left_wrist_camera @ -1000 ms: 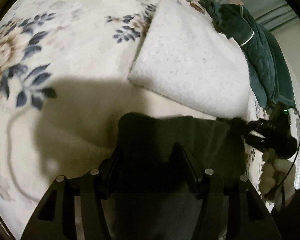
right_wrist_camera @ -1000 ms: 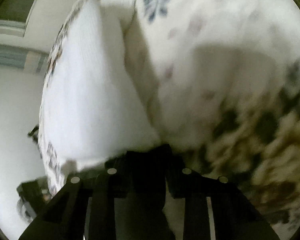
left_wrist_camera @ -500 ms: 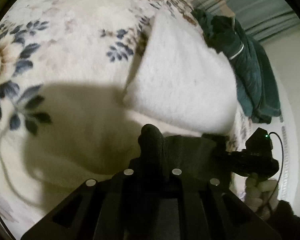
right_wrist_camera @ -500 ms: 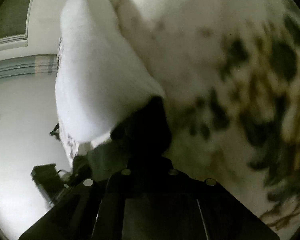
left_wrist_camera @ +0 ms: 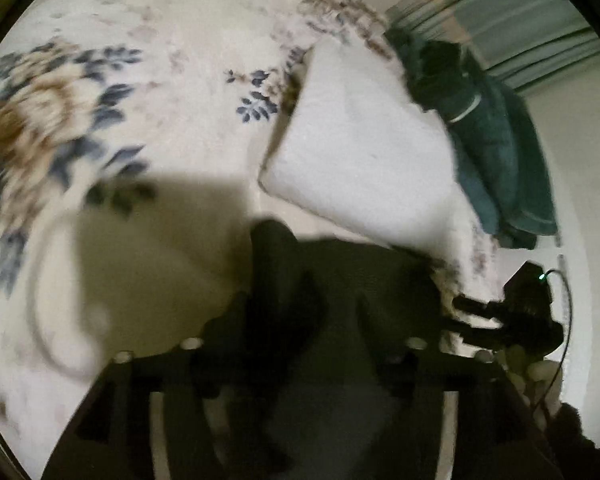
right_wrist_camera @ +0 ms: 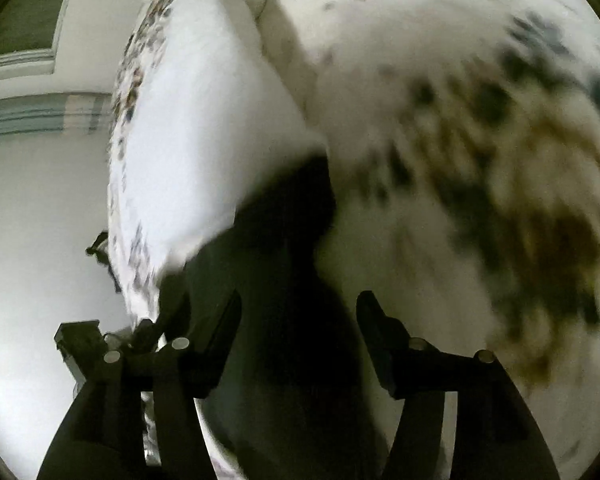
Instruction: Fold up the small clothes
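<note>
Tongs of the left gripper (left_wrist_camera: pixel 300 320) and right gripper (right_wrist_camera: pixel 296 320) both stand spread wide, gripping nothing, over a dark garment (left_wrist_camera: pixel 340 280) lying on the floral bedspread (left_wrist_camera: pixel 160 120). Folding looks partly done; how neat, blur hides. Beyond lie a white pillow (left_wrist_camera: pixel 360 152) and a green jacket (left_wrist_camera: pixel 492 140), seemingly still unfolded.

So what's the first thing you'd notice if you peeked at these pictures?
Probably the black cloth lying low in the middle of the flowery bedspread, with the left claw and the right claw spread open around it. Just behind it sits a fluffy white folded blanket, and a dark green garment is heaped at the bed's far right edge.
</note>
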